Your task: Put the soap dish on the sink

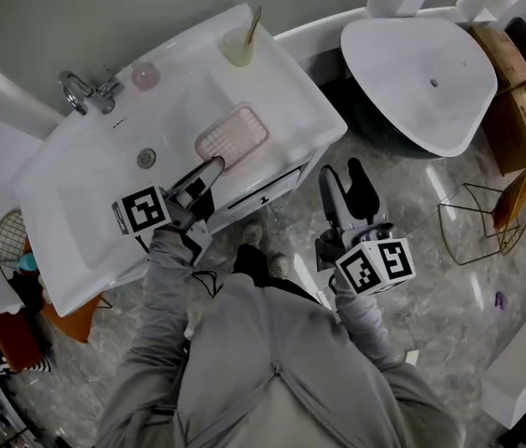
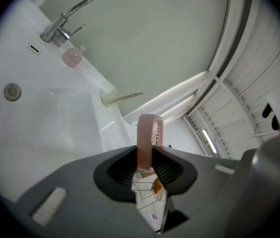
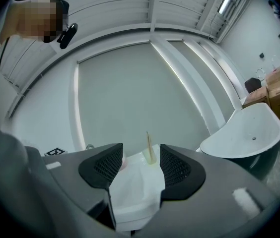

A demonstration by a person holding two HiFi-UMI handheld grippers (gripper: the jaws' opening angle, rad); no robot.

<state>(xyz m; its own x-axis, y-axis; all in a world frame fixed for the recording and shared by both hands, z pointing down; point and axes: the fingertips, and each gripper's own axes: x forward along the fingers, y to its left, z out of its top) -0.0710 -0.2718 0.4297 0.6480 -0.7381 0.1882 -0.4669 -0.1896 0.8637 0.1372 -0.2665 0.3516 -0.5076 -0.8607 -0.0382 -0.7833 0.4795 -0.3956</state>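
The pink slatted soap dish [image 1: 232, 136] is over the right-hand ledge of the white sink [image 1: 76, 208]; I cannot tell whether it touches the ledge. My left gripper [image 1: 214, 164] is shut on its near edge. In the left gripper view the dish [image 2: 150, 130] stands edge-on, pinched between the dark pads of that gripper [image 2: 147, 165]. My right gripper [image 1: 348, 183] hangs over the floor in front of the sink's right corner, open with nothing in it. In the right gripper view, the open jaws of that gripper [image 3: 141, 165] frame the sink's corner [image 3: 135, 187].
On the sink's back rim stand a chrome faucet [image 1: 86, 91], a pink bottle [image 1: 145, 76] and a cup with a stick [image 1: 239, 45]. The drain [image 1: 146, 158] is in the bowl. A white freestanding basin [image 1: 422, 73], cardboard boxes [image 1: 524, 110] and a wire rack [image 1: 487, 217] stand to the right.
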